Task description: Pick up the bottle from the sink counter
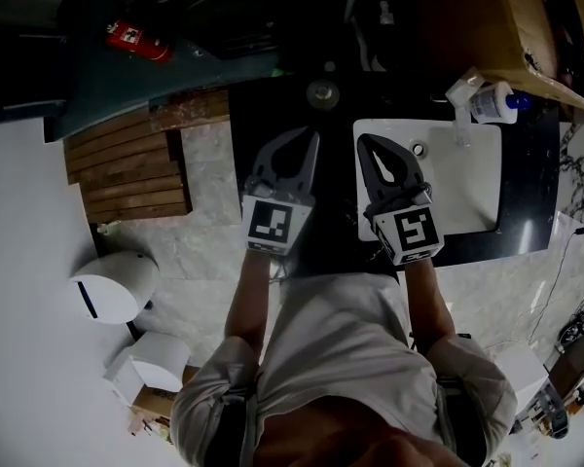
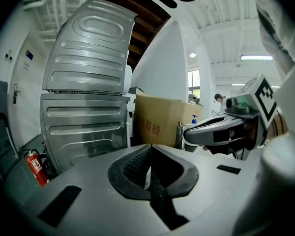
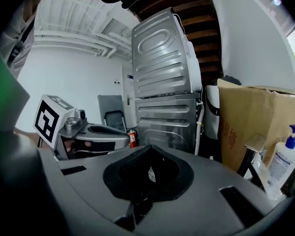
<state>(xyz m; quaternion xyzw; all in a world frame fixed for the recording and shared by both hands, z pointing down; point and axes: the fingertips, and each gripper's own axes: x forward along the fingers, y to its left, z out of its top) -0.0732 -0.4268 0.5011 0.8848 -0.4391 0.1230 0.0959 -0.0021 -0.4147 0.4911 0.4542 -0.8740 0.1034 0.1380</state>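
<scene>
**Approach step: both grippers empty, bottle on the counter**

Nearest you, your own shoulders and forearms fill the bottom of the head view. Ahead of them, the left gripper [image 1: 310,139] and right gripper [image 1: 367,146] sit side by side, each with its 2 jaws pressed together on nothing.

I judge this to be the approach, since nothing is grasped yet. The right gripper hangs over the near left edge of the white sink basin [image 1: 462,197], which is set in a dark counter [image 1: 526,178]. The bottle [image 1: 490,102], white with a blue pump, stands upright at the basin's far right corner. It is just beside the tap [image 1: 459,115] and well apart from both grippers.

Next you'll need to part the right jaws and reach far and right to it.

Beyond stand a cardboard box [image 1: 526,27], a ribbed metal appliance [image 3: 164,82] and a red fire extinguisher [image 1: 136,39]. A wooden slat mat [image 1: 127,168] lies on the pale floor to the left.
</scene>
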